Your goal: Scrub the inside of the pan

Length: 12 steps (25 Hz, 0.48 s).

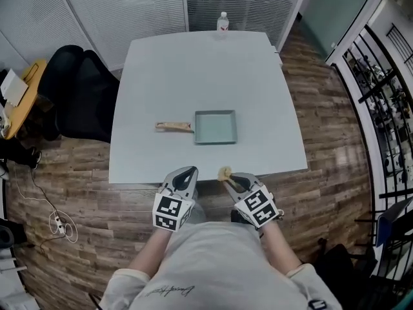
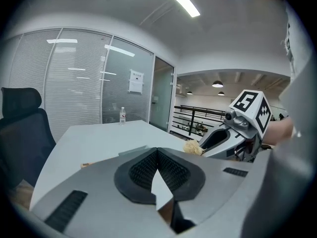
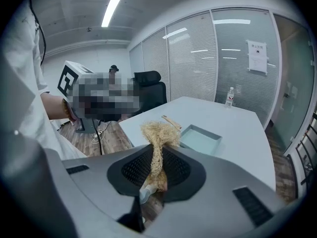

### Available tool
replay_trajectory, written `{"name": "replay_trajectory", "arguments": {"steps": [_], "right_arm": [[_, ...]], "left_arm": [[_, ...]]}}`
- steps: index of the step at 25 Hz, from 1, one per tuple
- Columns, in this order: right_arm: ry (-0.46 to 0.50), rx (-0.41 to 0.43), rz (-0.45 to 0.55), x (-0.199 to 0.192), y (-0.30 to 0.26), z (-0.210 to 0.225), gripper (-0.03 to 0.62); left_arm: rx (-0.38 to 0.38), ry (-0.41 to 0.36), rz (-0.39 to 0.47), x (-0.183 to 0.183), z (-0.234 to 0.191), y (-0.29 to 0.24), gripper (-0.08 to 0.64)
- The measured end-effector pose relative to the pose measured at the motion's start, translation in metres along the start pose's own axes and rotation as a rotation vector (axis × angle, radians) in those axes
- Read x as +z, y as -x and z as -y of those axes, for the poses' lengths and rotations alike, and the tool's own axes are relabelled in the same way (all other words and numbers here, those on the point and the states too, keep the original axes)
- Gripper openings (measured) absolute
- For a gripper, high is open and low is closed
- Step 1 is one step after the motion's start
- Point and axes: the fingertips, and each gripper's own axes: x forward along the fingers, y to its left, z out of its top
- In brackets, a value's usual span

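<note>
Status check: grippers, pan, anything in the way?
Left hand-held gripper shut, empty. Right hand-held gripper shut on fibre scrubber. Pan ahead, untouched. Nothing in between.

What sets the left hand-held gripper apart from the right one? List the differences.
The left hand-held gripper is shut on nothing, its pads meeting bare. The right hand-held gripper is shut on a straw-coloured scrubber. In the head view, the left lines up roughly with the wooden handle of the pan, the right with its basin. Both are closed, carry a marker cube and sit at the table's near edge, short of the pan.
</note>
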Motion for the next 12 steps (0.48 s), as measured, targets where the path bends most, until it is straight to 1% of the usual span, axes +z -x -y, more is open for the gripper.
{"name": "replay_trajectory", "arguments": {"steps": [6,12], "right_arm": [[-0.018,-0.028,0.002,0.032,-0.030,0.024,0.071],[-0.037,-0.068,-0.011,0.053,-0.061,0.043,0.071]], "left_arm": [[-0.058,-0.018,0.015,0.021,-0.038,-0.028,0.011],[-0.092,-0.026,0.006,0.030,-0.076,-0.049,0.011]]}}
